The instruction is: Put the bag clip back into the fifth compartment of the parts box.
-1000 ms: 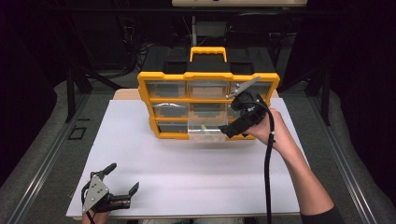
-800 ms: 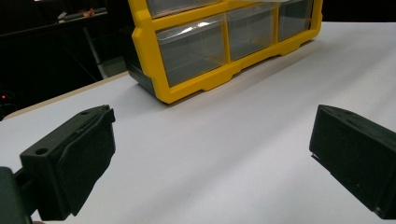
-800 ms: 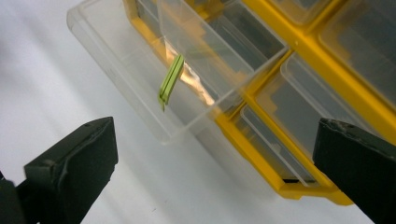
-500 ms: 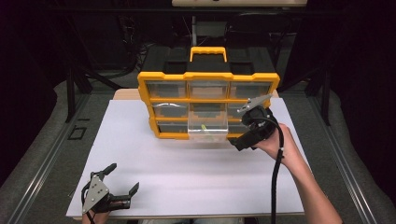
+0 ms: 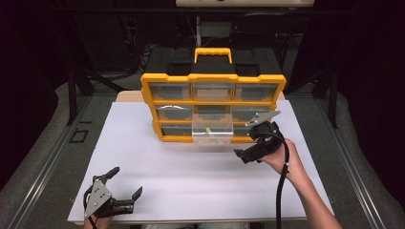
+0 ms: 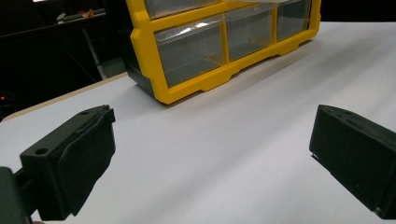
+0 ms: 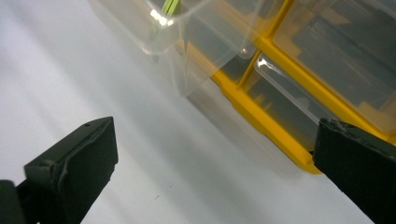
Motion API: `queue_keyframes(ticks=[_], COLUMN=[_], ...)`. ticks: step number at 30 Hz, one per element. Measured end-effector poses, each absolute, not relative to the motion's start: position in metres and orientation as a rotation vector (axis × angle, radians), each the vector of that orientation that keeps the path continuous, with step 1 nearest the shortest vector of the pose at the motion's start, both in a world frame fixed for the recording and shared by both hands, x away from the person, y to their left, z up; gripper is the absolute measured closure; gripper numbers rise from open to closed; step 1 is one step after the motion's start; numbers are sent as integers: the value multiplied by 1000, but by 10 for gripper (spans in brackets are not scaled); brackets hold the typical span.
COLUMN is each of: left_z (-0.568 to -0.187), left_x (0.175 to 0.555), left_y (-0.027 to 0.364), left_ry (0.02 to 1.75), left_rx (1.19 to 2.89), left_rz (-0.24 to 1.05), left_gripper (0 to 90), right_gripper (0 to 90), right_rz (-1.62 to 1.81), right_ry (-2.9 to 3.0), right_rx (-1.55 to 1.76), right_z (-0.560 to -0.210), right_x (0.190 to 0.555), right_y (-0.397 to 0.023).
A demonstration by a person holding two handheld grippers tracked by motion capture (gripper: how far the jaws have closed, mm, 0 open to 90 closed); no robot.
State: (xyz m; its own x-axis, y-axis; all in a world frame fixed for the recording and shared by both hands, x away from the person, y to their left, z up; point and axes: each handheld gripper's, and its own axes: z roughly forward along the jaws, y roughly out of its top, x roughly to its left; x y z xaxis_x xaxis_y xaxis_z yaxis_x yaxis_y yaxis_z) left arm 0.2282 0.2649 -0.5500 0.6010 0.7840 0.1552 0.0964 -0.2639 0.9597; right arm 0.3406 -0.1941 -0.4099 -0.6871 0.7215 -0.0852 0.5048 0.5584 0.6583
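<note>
A yellow organizer point(image 5: 213, 78) with clear drawers stands at the back of the white table point(image 5: 191, 176). One clear drawer point(image 5: 212, 130) in its middle column is pulled out, with a small green item point(image 5: 208, 130) inside. My right gripper point(image 5: 249, 144) is open, just right of that drawer and in front of the organizer, touching nothing. Its own view shows the pulled-out drawer point(image 7: 187, 42), the green item point(image 7: 170, 7) and the yellow frame point(image 7: 261, 116) beyond the open right gripper point(image 7: 215, 158). My left gripper point(image 5: 127, 181) is open near the front left edge. Nothing lies between its jaws point(image 6: 210, 154).
The organizer point(image 6: 187, 88) has a yellow carry handle point(image 5: 213, 50) on top. Dark stands and cables fill the space behind the table. A wide bare stretch of white tabletop lies between the two grippers.
My right gripper has drawn back from the organizer's front, down and toward the person. The drawer stays pulled out. The left gripper has not moved.
</note>
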Motion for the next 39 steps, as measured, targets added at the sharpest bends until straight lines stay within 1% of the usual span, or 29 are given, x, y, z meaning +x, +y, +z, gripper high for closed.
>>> queue_keyframes(ticks=[8, 39], left_z=[-550, -550], left_x=[228, 229], left_y=[265, 264], left_ry=[728, 727], left_rx=[1730, 1737], left_rz=[782, 786], left_gripper=[4, 4], right_gripper=[0, 0], right_rz=[900, 1011], right_ry=[2435, 2357], right_rx=[1028, 1027], right_z=[-432, -495], right_x=[333, 303], right_y=[-200, -202])
